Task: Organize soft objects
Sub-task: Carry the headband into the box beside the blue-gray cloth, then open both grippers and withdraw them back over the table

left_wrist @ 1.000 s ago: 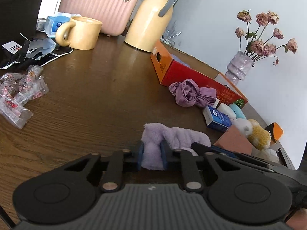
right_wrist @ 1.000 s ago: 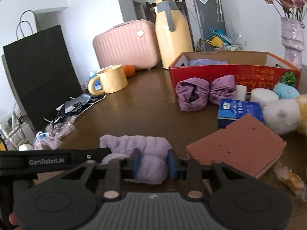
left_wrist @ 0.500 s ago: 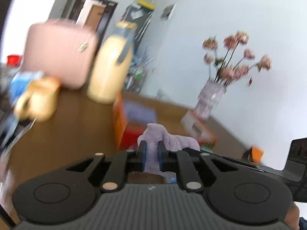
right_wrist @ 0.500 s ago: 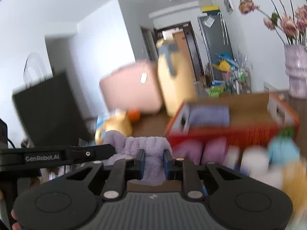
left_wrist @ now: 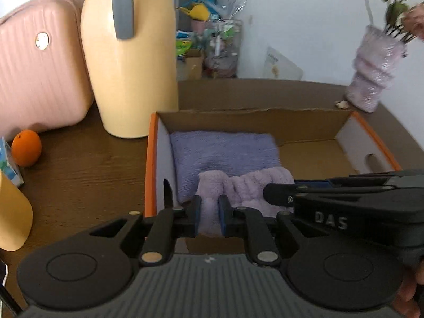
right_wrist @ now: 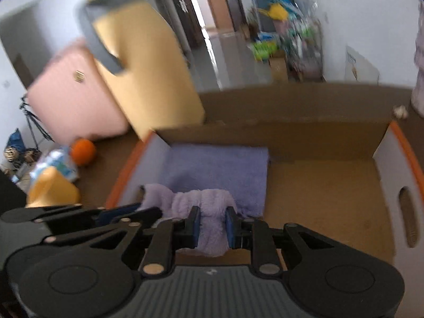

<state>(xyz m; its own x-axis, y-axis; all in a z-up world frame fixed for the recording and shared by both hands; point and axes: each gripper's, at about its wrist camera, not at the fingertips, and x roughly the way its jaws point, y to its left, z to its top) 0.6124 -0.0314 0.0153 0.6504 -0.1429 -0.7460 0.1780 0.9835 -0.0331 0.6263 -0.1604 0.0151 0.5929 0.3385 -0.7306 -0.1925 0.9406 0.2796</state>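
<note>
Lilac plush — a fluffy headband (left_wrist: 245, 189) — is stretched between the two grippers above the open cardboard box (left_wrist: 312, 156). The left gripper (left_wrist: 209, 216) pinches one end of the band, its blue-lined pads pressed into the pile; its jaws have just eased open a little, with the fabric still between them. The right gripper (right_wrist: 212, 229) pinches the other end, the plush bulging out above and below its pads. In the left wrist view the right gripper's black body reaches in from the right, lying across the band.

Inside the box a folded purple towel (left_wrist: 225, 156) lies flat against the left end wall, and the band hangs over the towel's near edge. The rest of the box floor is bare cardboard.

Left of the box on the brown wooden table (left_wrist: 84, 169) stand a tall cream-yellow thermos jug (left_wrist: 129, 61) with a grey handle and a pink ribbed case (left_wrist: 37, 79); an orange (left_wrist: 26, 148) sits in front of the case. A pale purple vase (left_wrist: 373, 71) with flower stems stands beyond the box's far right corner.
</note>
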